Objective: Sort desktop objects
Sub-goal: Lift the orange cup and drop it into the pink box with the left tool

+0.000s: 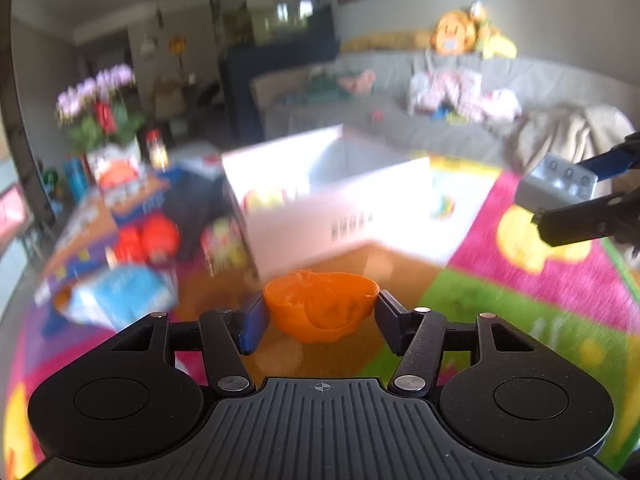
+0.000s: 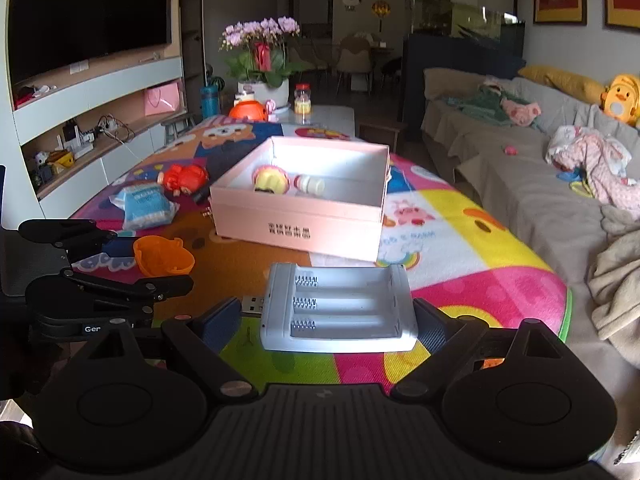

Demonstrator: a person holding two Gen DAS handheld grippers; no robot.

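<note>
Gripping an orange cup (image 1: pixel 320 308), the left gripper (image 1: pixel 318 316) holds it above the mat (image 1: pixel 560 280) — short of the pink box (image 2: pixel 300 216). The right gripper (image 2: pixel 328 320) clamps a white battery charger (image 2: pixel 338 308) just in front of that box — a yellow toy (image 2: pixel 271 179) and a small bottle (image 2: pixel 310 184) lie inside

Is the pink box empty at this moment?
No, the pink box already holds a yellow toy figure and a small bottle lying on its side.

"Ger" (partial) on left gripper (image 2: pixel 160 264)
</note>
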